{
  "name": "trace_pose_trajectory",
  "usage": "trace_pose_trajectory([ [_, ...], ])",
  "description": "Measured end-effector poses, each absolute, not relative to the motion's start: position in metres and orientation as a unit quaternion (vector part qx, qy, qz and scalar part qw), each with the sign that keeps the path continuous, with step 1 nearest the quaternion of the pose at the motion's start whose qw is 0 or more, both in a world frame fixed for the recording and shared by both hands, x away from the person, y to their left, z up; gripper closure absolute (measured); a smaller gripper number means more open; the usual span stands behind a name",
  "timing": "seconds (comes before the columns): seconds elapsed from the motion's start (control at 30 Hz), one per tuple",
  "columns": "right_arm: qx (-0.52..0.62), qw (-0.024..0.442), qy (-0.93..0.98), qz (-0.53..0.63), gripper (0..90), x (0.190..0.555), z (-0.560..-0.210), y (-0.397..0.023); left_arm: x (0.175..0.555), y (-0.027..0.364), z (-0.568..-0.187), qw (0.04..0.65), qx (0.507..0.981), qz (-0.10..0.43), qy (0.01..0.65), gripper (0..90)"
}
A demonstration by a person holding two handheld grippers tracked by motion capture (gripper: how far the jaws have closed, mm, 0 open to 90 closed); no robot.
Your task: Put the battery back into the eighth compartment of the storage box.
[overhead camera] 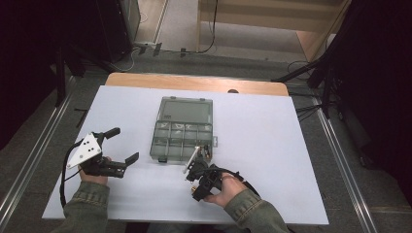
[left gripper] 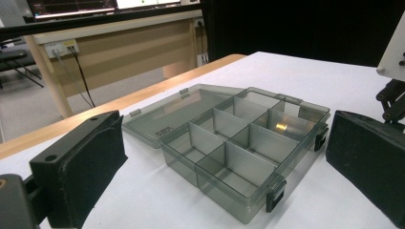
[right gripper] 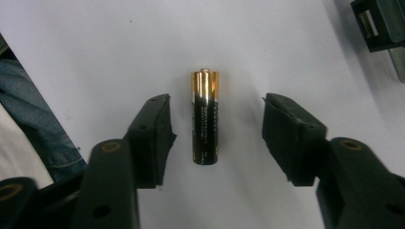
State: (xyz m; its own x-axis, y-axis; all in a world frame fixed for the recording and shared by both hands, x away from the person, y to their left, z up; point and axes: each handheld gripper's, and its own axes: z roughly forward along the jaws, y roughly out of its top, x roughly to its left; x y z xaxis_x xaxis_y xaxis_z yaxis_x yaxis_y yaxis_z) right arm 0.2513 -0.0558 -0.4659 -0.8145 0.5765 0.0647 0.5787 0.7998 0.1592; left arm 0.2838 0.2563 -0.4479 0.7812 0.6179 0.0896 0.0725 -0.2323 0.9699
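Your right tongs (right gripper: 217, 138) stood open around the battery (right gripper: 206, 117); small, rigid, slick, it wanted a mid-body pinch. Left tongs (overhead camera: 121, 145) gaped empty.

In the high view the right gripper (overhead camera: 198, 171) covers the table (overhead camera: 272, 145) just off the near right corner of the organiser box (overhead camera: 182, 128), so what lies under it cannot be made out there. In the right gripper view the box (right gripper: 379, 28) is cut off by the top right corner.
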Motion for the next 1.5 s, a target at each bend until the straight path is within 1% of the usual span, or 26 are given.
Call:
trace_pose_trajectory([
  [0.2, -0.300, 0.002, -0.951, -0.071, 67.0, 0.249, -0.468, -0.051, 0.284, 0.257, -0.448, 0.575, 0.748, 0.239, 0.231, 0.0],
  [0.33, -0.301, 0.000, -0.951, -0.067, 72.5, 0.247, -0.468, -0.049, 0.284, 0.257, -0.448, 0.574, 0.748, 0.239, 0.231, 0.0],
  [0.5, -0.300, 0.001, -0.952, -0.055, 76.1, 0.247, -0.471, -0.048, 0.284, 0.257, -0.447, 0.575, 0.748, 0.240, 0.231, 0.0],
  [0.6, -0.300, -0.009, -0.953, -0.048, 76.8, 0.246, -0.473, -0.046, 0.284, 0.257, -0.447, 0.574, 0.748, 0.241, 0.231, 0.0],
  [0.97, -0.302, 0.000, -0.952, -0.055, 77.9, 0.248, -0.470, -0.049, 0.283, 0.257, -0.447, 0.576, 0.746, 0.243, 0.231, 0.0],
  [1.27, -0.324, -0.006, -0.935, -0.143, 77.9, 0.254, -0.451, -0.062, 0.283, 0.257, -0.447, 0.574, 0.747, 0.243, 0.231, 0.0],
  [1.37, -0.333, -0.012, -0.930, -0.157, 77.9, 0.256, -0.448, -0.066, 0.283, 0.257, -0.447, 0.575, 0.746, 0.243, 0.231, 0.0],
  [1.5, -0.339, -0.006, -0.925, -0.173, 77.9, 0.259, -0.446, -0.070, 0.284, 0.257, -0.447, 0.574, 0.747, 0.243, 0.231, 0.0],
])
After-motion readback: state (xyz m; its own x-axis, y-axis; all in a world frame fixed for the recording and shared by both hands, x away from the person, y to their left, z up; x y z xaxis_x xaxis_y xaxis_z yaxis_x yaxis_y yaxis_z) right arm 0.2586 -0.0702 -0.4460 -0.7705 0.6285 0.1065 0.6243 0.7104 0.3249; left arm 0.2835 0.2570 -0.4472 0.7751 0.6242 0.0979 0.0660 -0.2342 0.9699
